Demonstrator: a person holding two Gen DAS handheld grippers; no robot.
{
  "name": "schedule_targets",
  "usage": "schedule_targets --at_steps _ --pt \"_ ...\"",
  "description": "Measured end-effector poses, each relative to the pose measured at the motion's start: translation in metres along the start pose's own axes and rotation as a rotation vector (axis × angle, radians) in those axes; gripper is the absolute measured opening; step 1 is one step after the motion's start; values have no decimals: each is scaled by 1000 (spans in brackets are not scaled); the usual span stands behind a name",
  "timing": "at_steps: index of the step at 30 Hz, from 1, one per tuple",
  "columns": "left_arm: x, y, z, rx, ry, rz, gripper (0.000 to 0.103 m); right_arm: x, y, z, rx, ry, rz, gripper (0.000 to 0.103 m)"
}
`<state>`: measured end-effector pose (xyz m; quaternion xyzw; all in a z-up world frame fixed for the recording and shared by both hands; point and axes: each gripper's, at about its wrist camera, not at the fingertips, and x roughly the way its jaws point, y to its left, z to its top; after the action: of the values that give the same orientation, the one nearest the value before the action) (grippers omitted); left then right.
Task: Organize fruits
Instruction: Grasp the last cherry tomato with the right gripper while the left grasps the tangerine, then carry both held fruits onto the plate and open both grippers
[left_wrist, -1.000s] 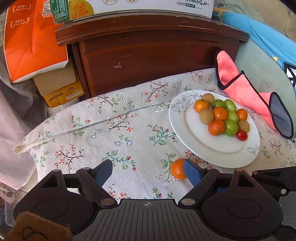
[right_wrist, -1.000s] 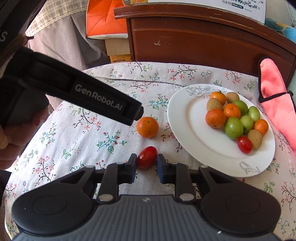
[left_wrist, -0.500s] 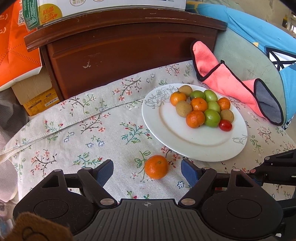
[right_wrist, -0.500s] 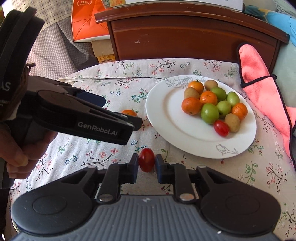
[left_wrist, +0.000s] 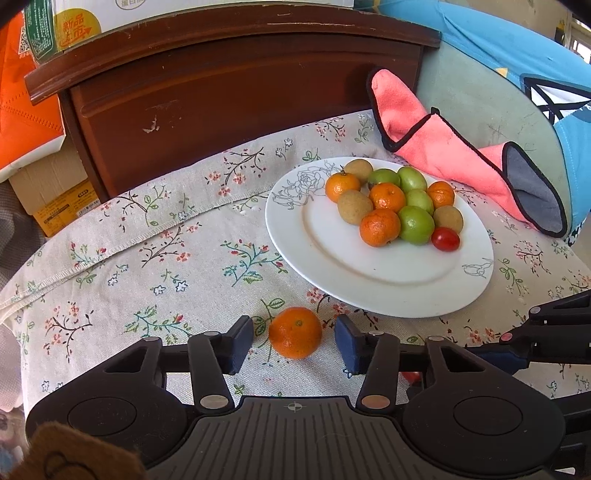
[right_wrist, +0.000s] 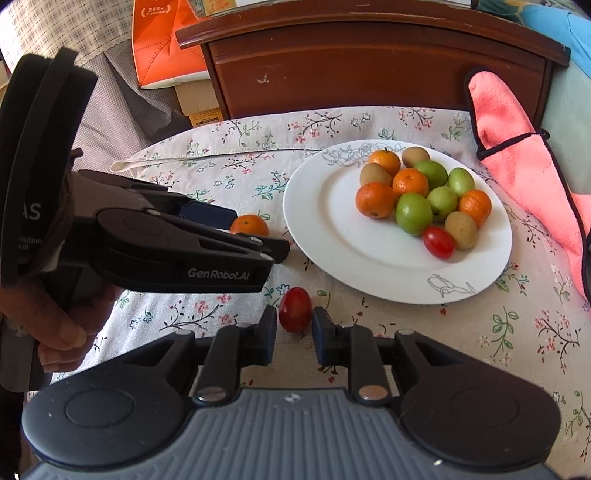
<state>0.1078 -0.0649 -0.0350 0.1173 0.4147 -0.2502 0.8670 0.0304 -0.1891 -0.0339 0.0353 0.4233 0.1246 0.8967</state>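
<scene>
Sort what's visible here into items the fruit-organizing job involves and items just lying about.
Job: loose mandarin between the open left gripper fingers; loose cherry tomato between the right gripper fingers; white plate of piled fruit.

Lying about: pink cloth, orange package, wooden cabinet.

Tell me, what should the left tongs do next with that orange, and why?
Probably squeeze shut. The left tongs are open with the loose orange sitting on the cloth right between the fingers, gaps on both sides. Gripping it comes before carrying it to the plate.
</scene>
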Motion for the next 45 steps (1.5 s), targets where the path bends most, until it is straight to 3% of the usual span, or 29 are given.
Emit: schedule_targets --at_steps 3,7,28,45 --pt "-2 0 0 1 0 0 30 1 1 0 -2 -3 0 23" --pt "-3 1 0 0 2 1 27 4 3 1 -5 1 -2 23" --pt "-41 -7 2 16 -78 34 26 -17 6 10 -48 -63 -20 20" --pt "-76 -22 -2 25 -166 56 26 -84 -10 22 73 -259 -67 20"
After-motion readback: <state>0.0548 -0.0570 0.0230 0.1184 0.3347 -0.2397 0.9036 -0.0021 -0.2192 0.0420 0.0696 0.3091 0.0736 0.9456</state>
